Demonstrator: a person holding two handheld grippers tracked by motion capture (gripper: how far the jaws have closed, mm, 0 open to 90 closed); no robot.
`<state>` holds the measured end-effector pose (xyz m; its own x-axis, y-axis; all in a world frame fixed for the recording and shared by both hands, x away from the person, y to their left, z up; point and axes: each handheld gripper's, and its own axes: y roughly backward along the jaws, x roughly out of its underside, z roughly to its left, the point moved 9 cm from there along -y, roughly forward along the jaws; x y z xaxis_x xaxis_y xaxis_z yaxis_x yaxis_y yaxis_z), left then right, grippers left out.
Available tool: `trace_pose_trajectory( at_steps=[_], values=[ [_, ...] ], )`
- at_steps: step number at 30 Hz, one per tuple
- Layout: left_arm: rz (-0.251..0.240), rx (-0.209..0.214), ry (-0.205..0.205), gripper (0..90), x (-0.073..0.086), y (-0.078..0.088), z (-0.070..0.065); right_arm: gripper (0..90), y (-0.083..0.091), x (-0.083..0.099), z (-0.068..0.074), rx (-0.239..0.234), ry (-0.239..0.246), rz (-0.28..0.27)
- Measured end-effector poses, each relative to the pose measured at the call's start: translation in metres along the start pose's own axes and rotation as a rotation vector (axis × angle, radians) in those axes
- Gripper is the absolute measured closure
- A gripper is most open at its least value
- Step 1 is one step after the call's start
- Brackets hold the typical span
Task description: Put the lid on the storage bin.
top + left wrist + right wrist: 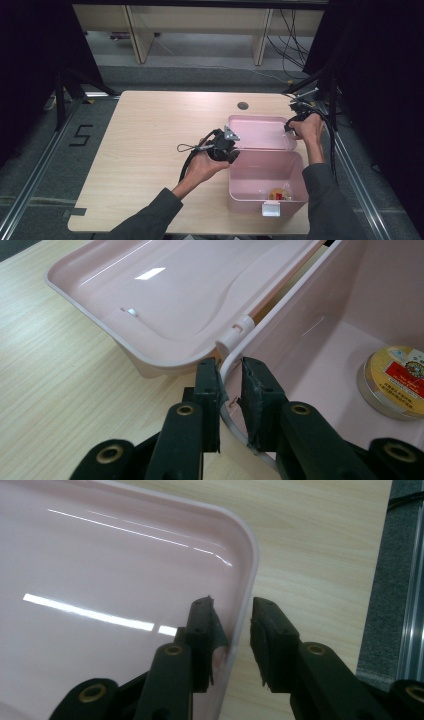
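Straddling the lid (125,605) rim, right gripper (235,630) jaws stand apart, untouching; left gripper (231,390) clamped on box (320,340) wall.

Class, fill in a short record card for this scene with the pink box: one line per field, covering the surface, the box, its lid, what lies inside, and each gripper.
Surface: light wooden table
Box: pink plastic box, open, near the table's right side
Lid: pink lid swung back flat behind the box
Contents: round tin with a yellow and red label on the box floor
Left gripper: left gripper shut on the box's rim by the hinge
Right gripper: right gripper astride the lid's rim at a corner, outer pad not touching
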<state>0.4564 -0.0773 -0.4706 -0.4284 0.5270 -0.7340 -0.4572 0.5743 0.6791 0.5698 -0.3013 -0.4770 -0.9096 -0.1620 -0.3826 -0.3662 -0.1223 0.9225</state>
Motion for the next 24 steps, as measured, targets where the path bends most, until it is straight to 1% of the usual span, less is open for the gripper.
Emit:
trace_pose_trajectory(
  at_steps=[2, 5, 7, 8, 9, 10, 13, 14, 17, 18, 19, 20, 21, 22, 23, 24],
  values=[
    [-0.001, 0.001, -0.001, 77.4, 0.0000, -0.0001, 0.0001, 74.9, -0.0001, -0.0005, 0.0005, 0.005, 0.005, 0.010],
    [-0.003, 0.000, -0.001, 77.4, 0.0000, -0.0001, 0.0001, 76.6, 0.0002, 0.0003, 0.0015, -0.001, 0.008, 0.017],
    [-0.004, -0.002, -0.006, 77.4, 0.0000, -0.0001, 0.0001, 77.1, -0.0001, 0.0003, 0.0015, 0.003, -0.008, 0.021],
    [-0.006, 0.002, -0.005, 77.4, 0.0000, -0.0002, 0.0000, 76.7, 0.0000, -0.0002, -0.0004, 0.001, 0.003, 0.015],
    [-0.006, 0.002, -0.005, 77.4, 0.0000, -0.0002, 0.0000, 76.7, 0.0000, -0.0002, -0.0004, 0.001, 0.003, 0.015],
    [-0.005, 0.001, -0.008, 77.4, 0.0001, -0.0001, 0.0001, 76.4, 0.0001, -0.0006, 0.0004, 0.004, -0.009, 0.009],
    [-0.005, 0.000, -0.007, 77.4, 0.0001, -0.0002, 0.0001, 74.6, 0.0002, -0.0015, -0.0008, 0.010, -0.007, 0.004],
    [-0.007, 0.002, -0.007, 77.4, 0.0000, -0.0002, -0.0001, 74.1, 0.0001, -0.0011, 0.0011, 0.004, -0.031, 0.006],
    [-0.005, -0.002, -0.010, 77.3, 0.0001, -0.0001, 0.0000, 73.8, 0.0007, -0.0006, 0.0002, 0.002, -0.026, 0.008],
    [-0.006, -0.001, -0.009, 77.3, 0.0001, -0.0001, 0.0001, 74.1, 0.0016, -0.0003, 0.0003, -0.001, -0.041, 0.019],
    [-0.006, -0.001, -0.009, 77.3, 0.0001, -0.0001, 0.0001, 74.1, 0.0016, -0.0003, 0.0003, -0.001, -0.041, 0.019],
    [-0.005, -0.005, -0.010, 77.3, 0.0002, 0.0001, 0.0000, 74.0, 0.0016, 0.0002, 0.0003, 0.001, -0.052, 0.025],
    [-0.005, -0.004, -0.011, 77.3, 0.0002, 0.0001, 0.0000, 74.1, 0.0013, -0.0004, -0.0001, -0.006, -0.044, 0.007],
    [-0.005, -0.001, -0.010, 77.3, 0.0001, -0.0002, 0.0001, 74.1, 0.0021, -0.0001, -0.0002, 0.000, -0.054, 0.020],
    [-0.005, -0.001, -0.010, 77.3, 0.0001, -0.0002, 0.0001, 74.1, 0.0021, -0.0001, -0.0002, 0.000, -0.054, 0.020],
    [-0.006, 0.000, -0.009, 77.3, 0.0001, -0.0001, 0.0000, 74.3, 0.0020, -0.0007, -0.0021, 0.001, -0.038, 0.016]
  ],
)
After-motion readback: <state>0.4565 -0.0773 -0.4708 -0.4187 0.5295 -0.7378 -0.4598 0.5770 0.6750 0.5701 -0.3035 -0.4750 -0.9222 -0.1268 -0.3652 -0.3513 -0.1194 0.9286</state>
